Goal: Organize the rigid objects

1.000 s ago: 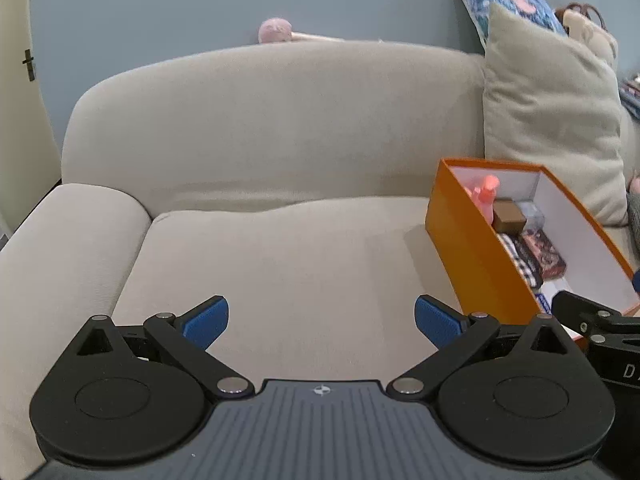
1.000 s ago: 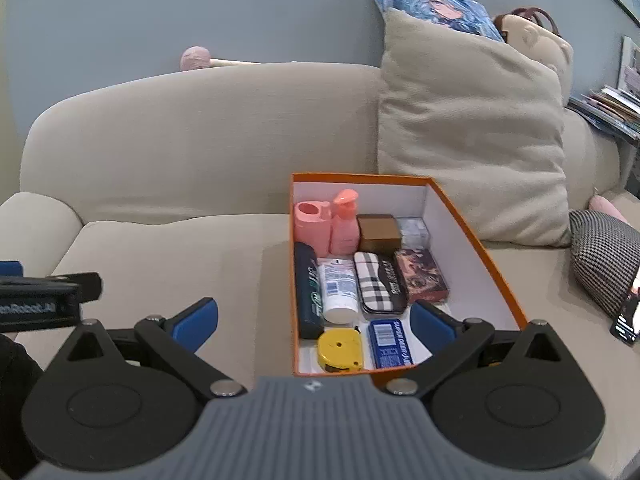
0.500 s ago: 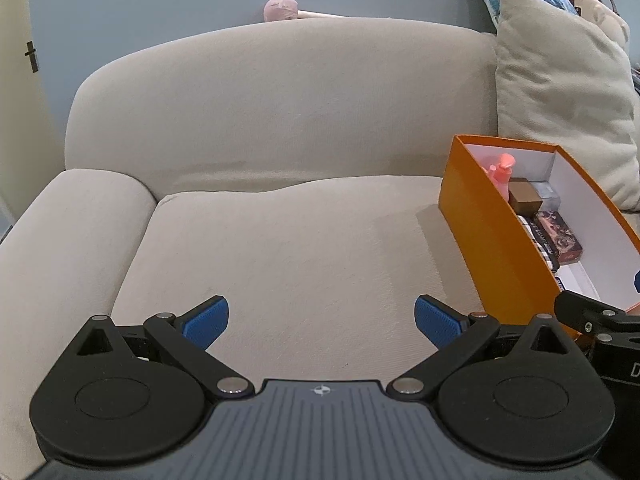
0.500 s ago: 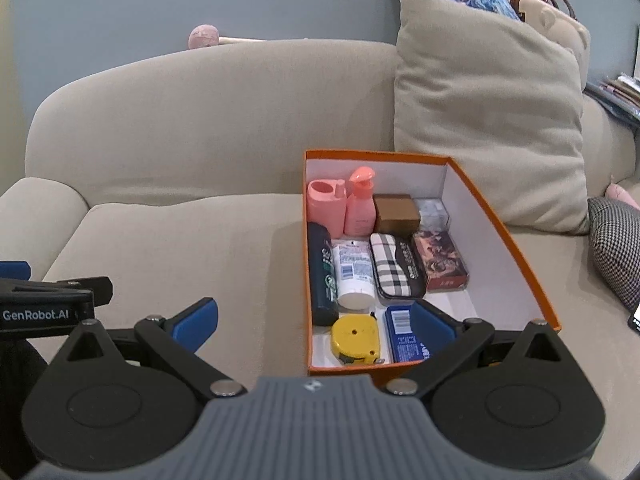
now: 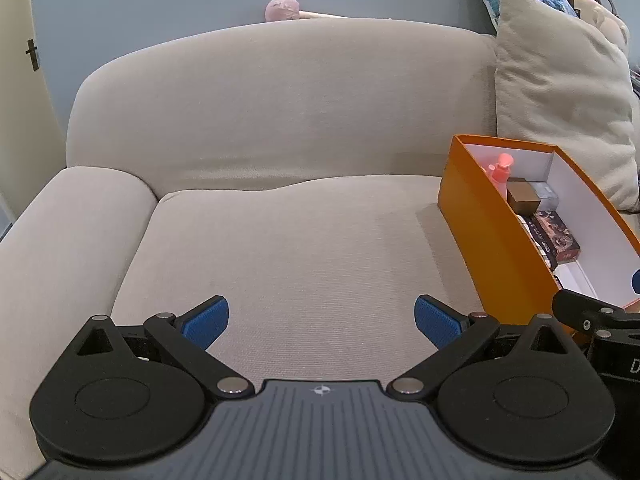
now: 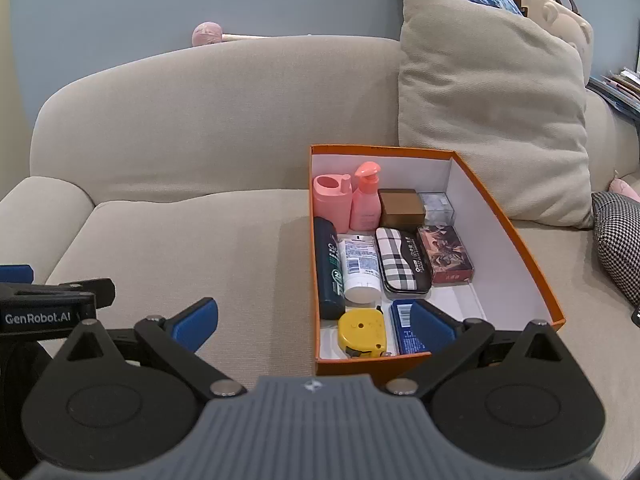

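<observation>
An orange box [image 6: 520, 236] with a white inside sits on the beige sofa seat [image 6: 200, 248]. It holds two pink bottles [image 6: 347, 203], a brown box [image 6: 401, 208], a dark tube [image 6: 328, 272], a white tube [image 6: 359, 264], a plaid case [image 6: 402, 260], a card box [image 6: 446, 254], a yellow tape measure [image 6: 362, 336] and a blue box [image 6: 406, 332]. My right gripper [image 6: 314, 322] is open and empty, just in front of the box's near wall. My left gripper [image 5: 320, 322] is open and empty over the bare seat, left of the box [image 5: 492, 232].
A large beige cushion [image 6: 492, 108] leans on the sofa back behind the box. A houndstooth cushion [image 6: 618, 240] lies at the right. The sofa armrest [image 5: 60, 248] is at the left. A pink round-headed stick [image 5: 282, 9] rests on the sofa back.
Both grippers have pulled back and risen slightly, so the box and sofa look a little farther away. Jaws stayed open. Nothing in the box moved.
</observation>
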Available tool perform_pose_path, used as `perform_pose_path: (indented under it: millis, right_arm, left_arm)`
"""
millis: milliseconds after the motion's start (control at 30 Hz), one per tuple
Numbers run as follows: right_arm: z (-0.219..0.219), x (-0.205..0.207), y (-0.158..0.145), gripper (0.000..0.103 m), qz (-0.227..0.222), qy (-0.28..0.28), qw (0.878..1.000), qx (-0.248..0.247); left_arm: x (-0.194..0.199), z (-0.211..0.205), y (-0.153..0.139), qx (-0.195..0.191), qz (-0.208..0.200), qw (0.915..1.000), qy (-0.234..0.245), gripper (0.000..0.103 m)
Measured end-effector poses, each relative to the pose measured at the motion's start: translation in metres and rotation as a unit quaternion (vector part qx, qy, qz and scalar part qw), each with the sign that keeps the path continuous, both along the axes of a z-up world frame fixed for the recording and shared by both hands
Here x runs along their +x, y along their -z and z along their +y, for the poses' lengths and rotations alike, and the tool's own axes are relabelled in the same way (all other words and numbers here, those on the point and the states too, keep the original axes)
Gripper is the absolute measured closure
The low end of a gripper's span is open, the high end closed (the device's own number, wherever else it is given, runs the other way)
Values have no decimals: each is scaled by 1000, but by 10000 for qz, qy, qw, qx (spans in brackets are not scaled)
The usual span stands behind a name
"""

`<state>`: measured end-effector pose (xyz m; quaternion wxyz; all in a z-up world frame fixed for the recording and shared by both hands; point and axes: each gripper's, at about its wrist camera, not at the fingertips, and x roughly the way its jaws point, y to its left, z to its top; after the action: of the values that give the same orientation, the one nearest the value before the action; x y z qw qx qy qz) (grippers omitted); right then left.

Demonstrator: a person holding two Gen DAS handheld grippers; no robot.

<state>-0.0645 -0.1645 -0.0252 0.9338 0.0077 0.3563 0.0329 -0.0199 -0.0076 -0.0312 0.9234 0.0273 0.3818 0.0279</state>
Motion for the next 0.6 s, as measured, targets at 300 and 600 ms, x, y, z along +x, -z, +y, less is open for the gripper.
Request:
perform_pose_path:
  millis: [300, 600]
  right_arm:
    - [-1, -2, -1, 1, -9, -12, 10000, 16]
    - [-1, -5, -2, 1, -37, -22, 10000, 13]
  left_arm:
    - [-3, 0, -1, 4, -28, 10000, -9, 0]
    - [-3, -1, -2, 23, -53, 10000, 8, 0]
